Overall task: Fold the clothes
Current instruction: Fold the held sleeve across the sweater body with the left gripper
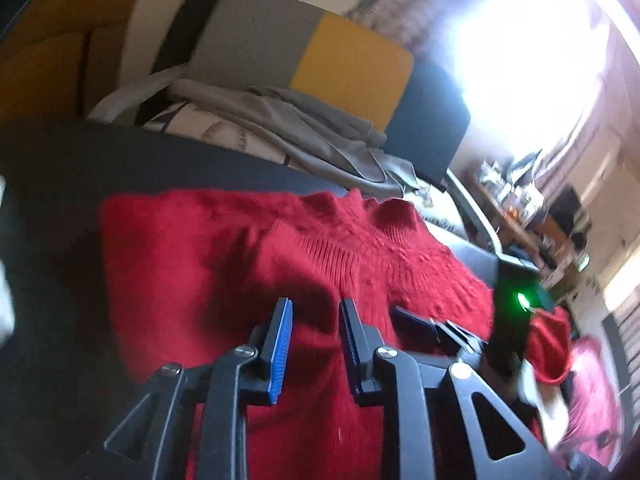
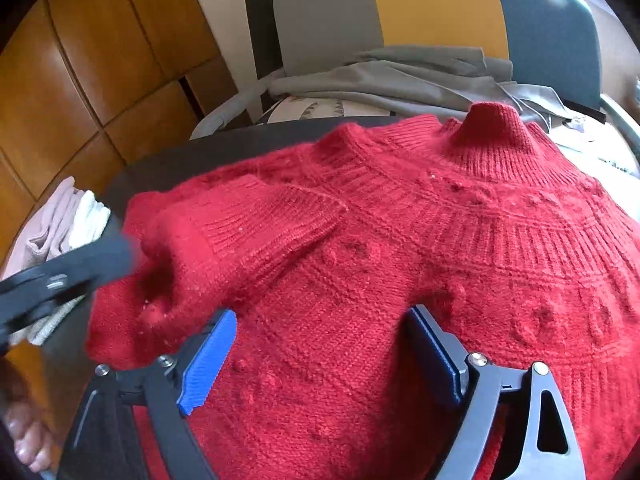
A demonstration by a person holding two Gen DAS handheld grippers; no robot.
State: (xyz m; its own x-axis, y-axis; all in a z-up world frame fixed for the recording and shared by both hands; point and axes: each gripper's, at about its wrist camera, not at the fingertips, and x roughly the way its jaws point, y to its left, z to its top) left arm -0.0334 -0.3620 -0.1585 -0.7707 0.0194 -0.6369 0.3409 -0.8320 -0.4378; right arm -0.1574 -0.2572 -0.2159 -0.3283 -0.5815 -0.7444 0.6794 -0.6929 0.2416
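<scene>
Pale folded cloths (image 2: 64, 220) at table's (image 2: 168, 168) left edge. Left gripper (image 1: 316, 312) hovers above the red sweater (image 2: 400, 260), jaws a narrow gap apart, empty. Sweater lies spread on the dark table, left sleeve folded across chest. Right gripper (image 2: 320, 320) over sweater's body, jaws wide, empty. Grey garment (image 2: 420, 76) heaped on chair (image 2: 400, 8) behind.

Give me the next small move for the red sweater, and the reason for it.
Probably bring the open right gripper down on the red knit sweater's unfolded right side and fold it inward. One sleeve already lies across the chest on the dark table, and neither gripper grips cloth; the left gripper looks open too.
</scene>
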